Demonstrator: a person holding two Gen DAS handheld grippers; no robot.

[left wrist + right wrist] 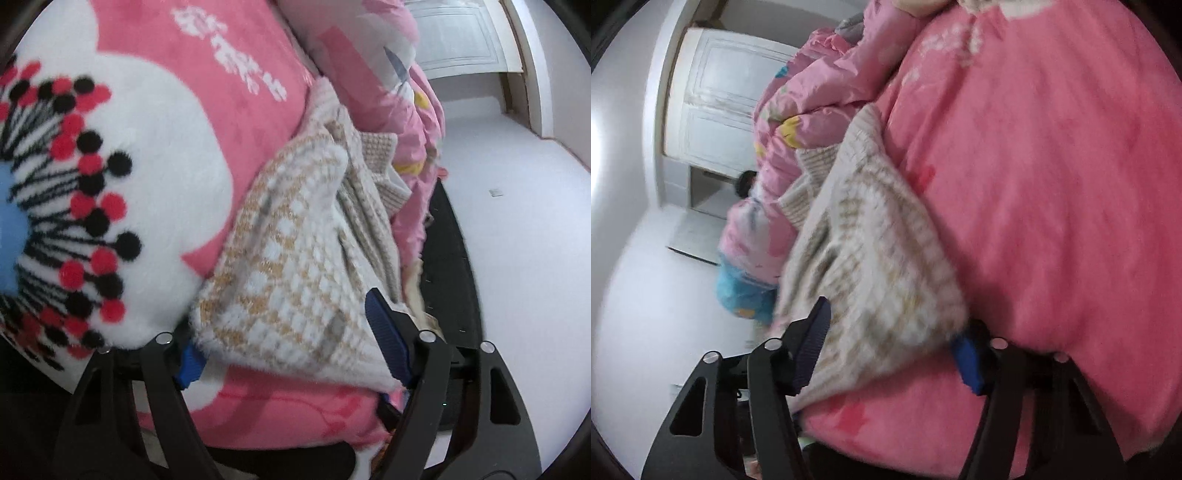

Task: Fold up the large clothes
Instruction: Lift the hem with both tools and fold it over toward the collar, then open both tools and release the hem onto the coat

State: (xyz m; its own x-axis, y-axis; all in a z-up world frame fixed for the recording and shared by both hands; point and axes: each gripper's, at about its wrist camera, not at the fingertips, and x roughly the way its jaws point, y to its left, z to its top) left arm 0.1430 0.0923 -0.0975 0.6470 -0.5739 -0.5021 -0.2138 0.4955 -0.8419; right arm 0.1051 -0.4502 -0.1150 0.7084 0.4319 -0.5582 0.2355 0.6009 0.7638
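Straddling knit sweater (pixel 295 280) corners, left gripper (pixel 291 347), right gripper (pixel 890 350), pink blanket (pixel 1052 184)

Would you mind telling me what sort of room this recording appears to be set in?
Most likely a bedroom: a pink plush blanket with a flower pattern covers what looks like a bed, a crumpled pink printed quilt is heaped beside a beige-and-white knitted sweater, and a white panelled door stands behind.

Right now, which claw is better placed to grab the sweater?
Probably the left claw: the sweater lies squarely between its open fingers. The right claw straddles it too, but its view is blurrier.
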